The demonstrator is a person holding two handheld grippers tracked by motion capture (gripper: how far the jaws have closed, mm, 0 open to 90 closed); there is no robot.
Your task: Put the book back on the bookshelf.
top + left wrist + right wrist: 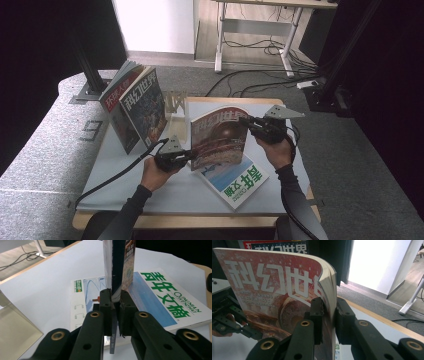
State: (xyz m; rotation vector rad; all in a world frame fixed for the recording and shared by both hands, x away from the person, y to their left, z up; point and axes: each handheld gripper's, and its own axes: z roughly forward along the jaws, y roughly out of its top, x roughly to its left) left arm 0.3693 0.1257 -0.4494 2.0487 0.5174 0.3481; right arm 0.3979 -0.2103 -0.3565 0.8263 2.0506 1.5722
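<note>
Red-covered magazine (218, 137) is held upright, pinched at opposite edges by left tongs (189, 156) and right tongs (246, 121); green-titled magazine (240, 182) lies beneath.

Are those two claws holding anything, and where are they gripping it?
Yes. Both hold the upright red magazine: the left claw clamps its lower edge by the spine, and the right claw pinches its upper page edge.
</note>
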